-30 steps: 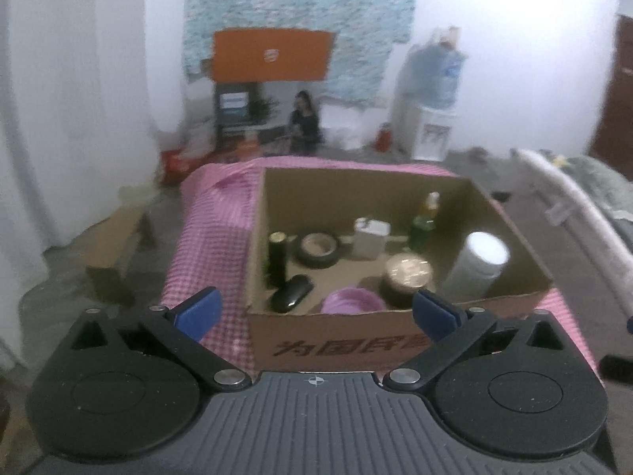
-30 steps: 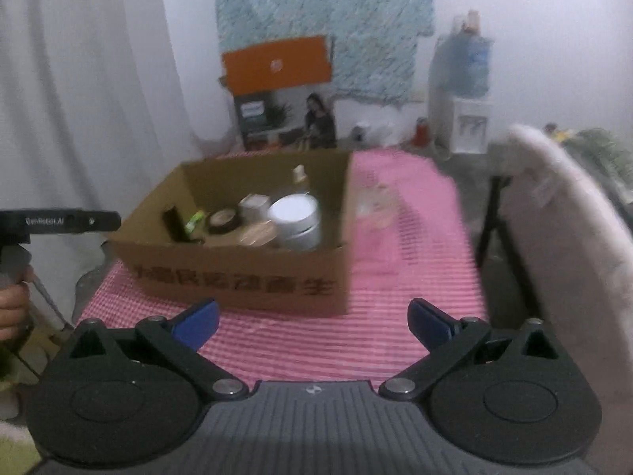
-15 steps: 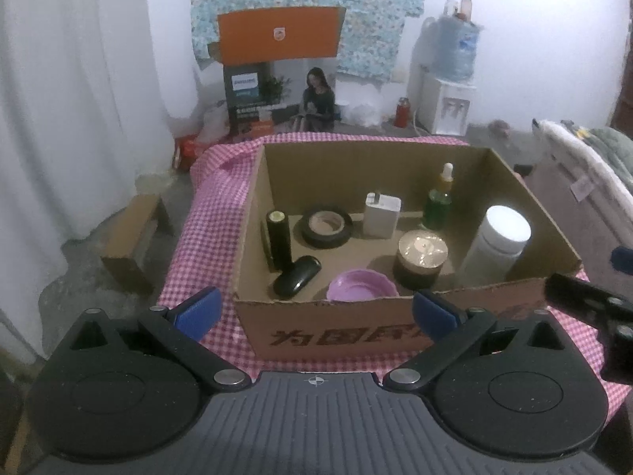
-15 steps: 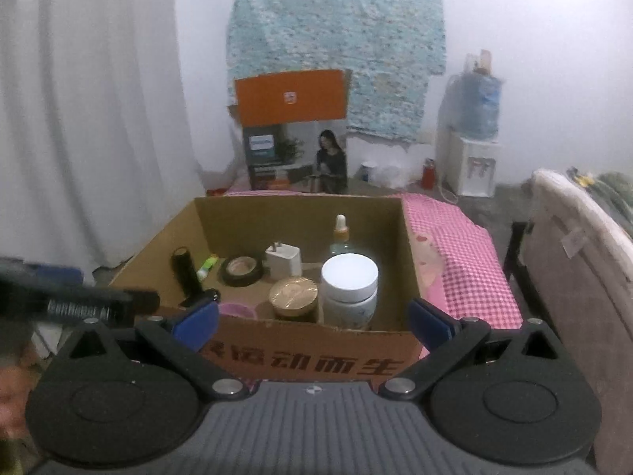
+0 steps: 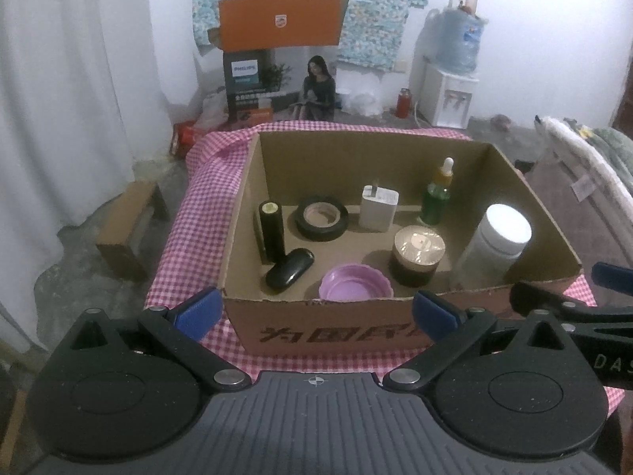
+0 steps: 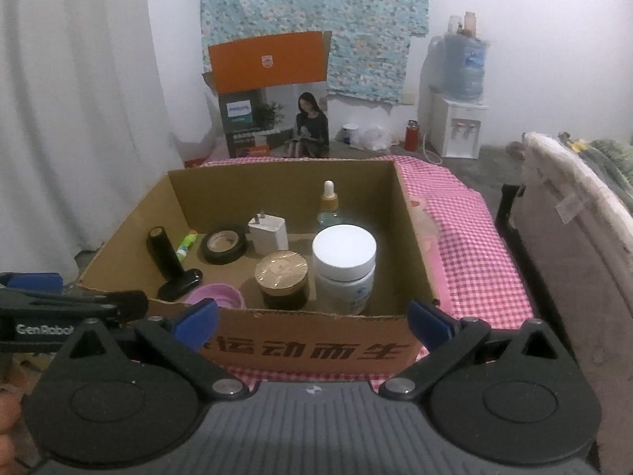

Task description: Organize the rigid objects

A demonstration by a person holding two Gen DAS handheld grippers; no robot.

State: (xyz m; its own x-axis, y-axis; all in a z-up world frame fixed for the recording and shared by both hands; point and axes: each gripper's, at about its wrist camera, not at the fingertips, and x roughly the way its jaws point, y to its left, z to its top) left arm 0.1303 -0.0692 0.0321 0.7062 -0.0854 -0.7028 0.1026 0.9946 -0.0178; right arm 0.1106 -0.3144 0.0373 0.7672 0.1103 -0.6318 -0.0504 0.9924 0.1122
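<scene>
Left wrist view: my left gripper (image 5: 314,312) gapes wide and empty before the cardboard box (image 5: 395,328). Inside: matte black tape roll (image 5: 322,218), scalloped purple dish (image 5: 356,287).

Right wrist view: right gripper (image 6: 312,322) also wide, empty; glossy white-lidded jar (image 6: 344,269) near the box's right wall. Nothing lifted; I'd judge sorting unstarted.

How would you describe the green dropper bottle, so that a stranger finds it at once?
Look inside the open cardboard box on the pink checked cloth. At its far wall, just right of the white charger, stands the dropper bottle. Only it has green glass and a thin white dropper top.
</scene>
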